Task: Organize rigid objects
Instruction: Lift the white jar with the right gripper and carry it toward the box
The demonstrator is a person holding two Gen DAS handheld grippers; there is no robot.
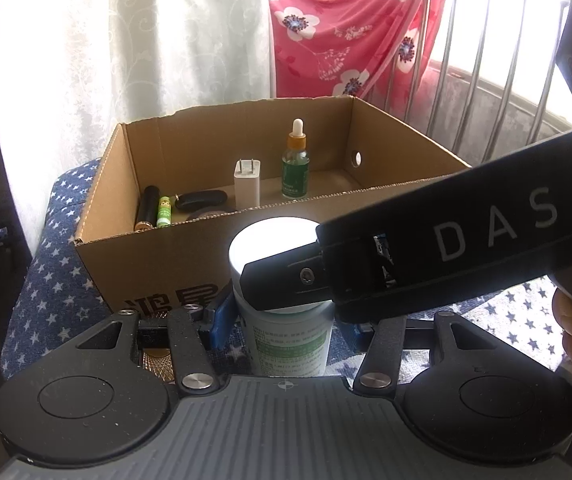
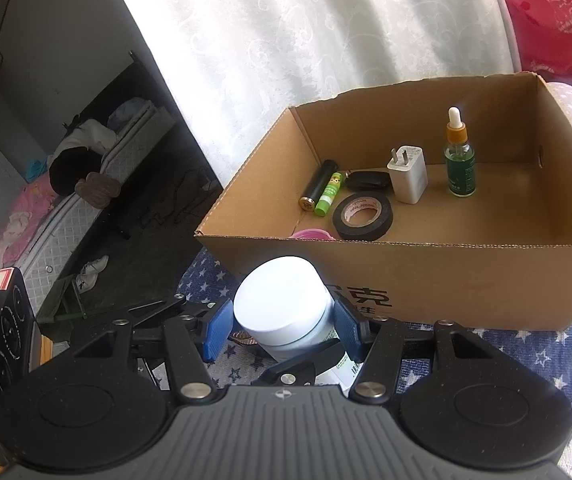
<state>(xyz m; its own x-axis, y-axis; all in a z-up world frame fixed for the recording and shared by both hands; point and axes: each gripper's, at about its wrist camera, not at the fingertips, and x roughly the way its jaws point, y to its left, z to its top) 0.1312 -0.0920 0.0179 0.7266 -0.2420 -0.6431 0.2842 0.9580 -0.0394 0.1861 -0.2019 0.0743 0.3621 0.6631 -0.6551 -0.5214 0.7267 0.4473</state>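
- White-capped jar (image 2: pixel 284 308): standing on the star-print cloth (image 2: pixel 526 360) in front of the cardboard box (image 2: pixel 446 276), outside it.
- Right gripper (image 2: pixel 282 322): we see blue pads (image 2: pixel 218 330) either side of the jar's cap, apparently closed on it.
- Left gripper (image 1: pixel 282 320): its fingers flank the jar's body lower down; contact is hidden by the right gripper's finger, so we cannot tell whether it grips.
- Box contents: dropper bottle (image 2: pixel 460 160), white charger (image 2: pixel 408 178), tape roll (image 2: pixel 363 216), green tube (image 2: pixel 328 196), black tube (image 2: pixel 318 186).
- Step, as we judge: jar being picked up; next, lift clear of the near wall and set it on the bare floor at the box's right.
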